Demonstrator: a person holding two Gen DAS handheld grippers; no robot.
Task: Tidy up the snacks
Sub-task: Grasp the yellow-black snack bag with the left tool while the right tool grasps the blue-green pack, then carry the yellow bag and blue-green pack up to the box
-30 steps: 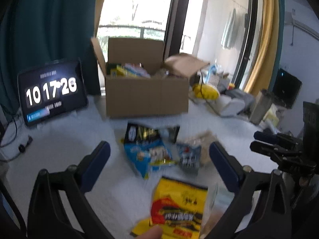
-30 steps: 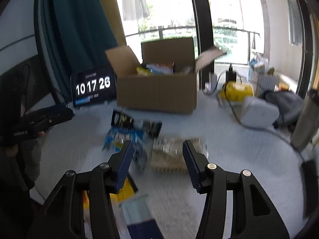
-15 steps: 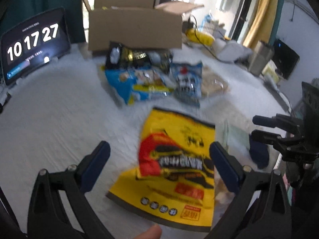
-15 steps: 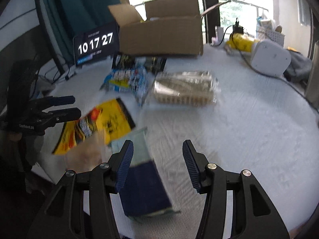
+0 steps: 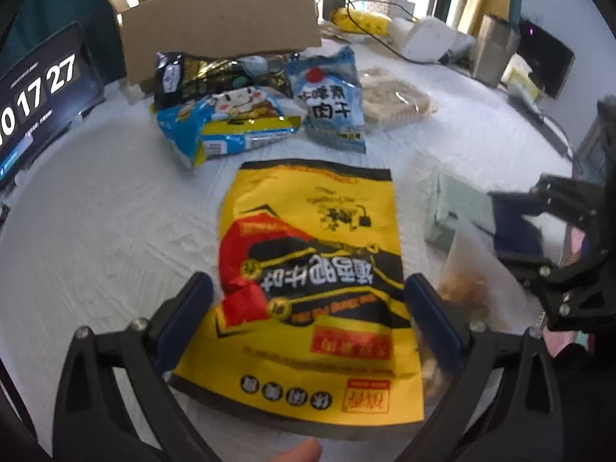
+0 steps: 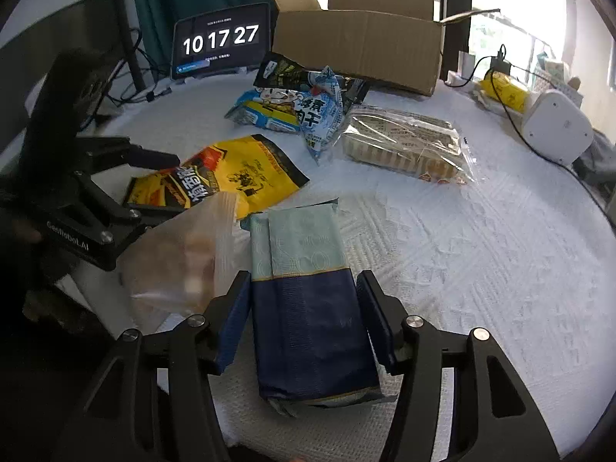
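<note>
The yellow snack bag lies flat between the left gripper's released jaws; the blue packet between the right gripper's parted, just-widened jaws, near five other snack packs

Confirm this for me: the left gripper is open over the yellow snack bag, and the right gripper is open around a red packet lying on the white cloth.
One detail is off. The packet between the right gripper's fingers is dark blue and pale green, not red, as the right wrist view shows. The rest stands: the left gripper is open over the yellow snack bag, and both packs lie on the white cloth.
</note>
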